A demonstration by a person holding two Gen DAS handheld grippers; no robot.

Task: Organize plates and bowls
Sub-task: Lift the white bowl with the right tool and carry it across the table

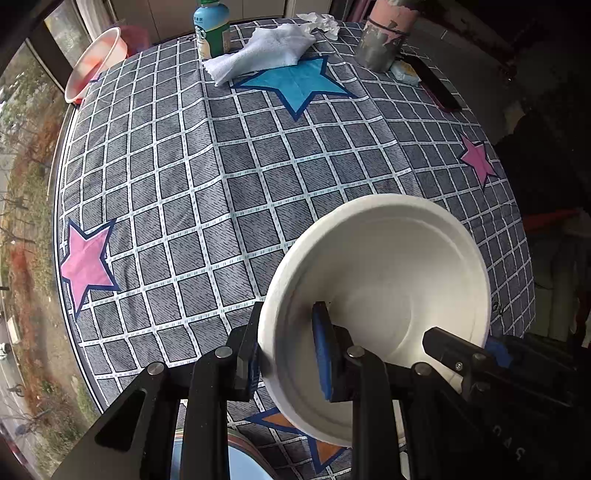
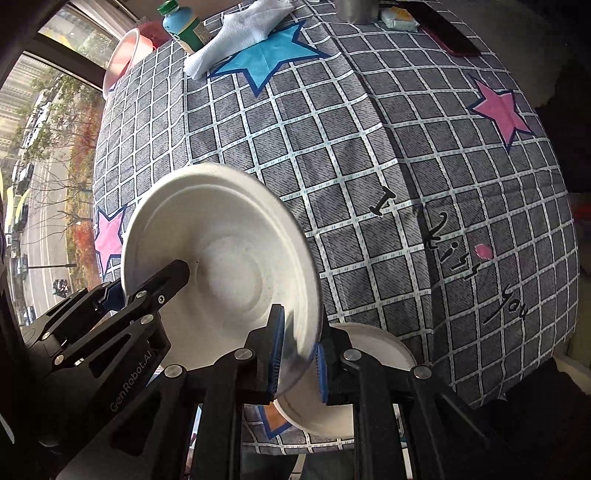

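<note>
A white paper bowl (image 1: 388, 280) is held tilted above the near part of the table by both grippers. My left gripper (image 1: 284, 350) is shut on the bowl's left rim, one blue pad inside and one outside. My right gripper (image 2: 299, 354) is shut on the same bowl's (image 2: 225, 266) right rim; in the left wrist view its finger (image 1: 454, 350) shows at the bowl's lower right. A second white paper plate or bowl (image 2: 332, 398) lies on the table under the right gripper, partly hidden.
The table carries a grey checked cloth with stars (image 1: 221, 184). At the far edge stand a pink bowl (image 1: 96, 62), a green bottle (image 1: 212, 29), a white towel (image 1: 266, 51), a grey pot (image 1: 384, 40) and a dark phone (image 1: 436, 85). A window is at left.
</note>
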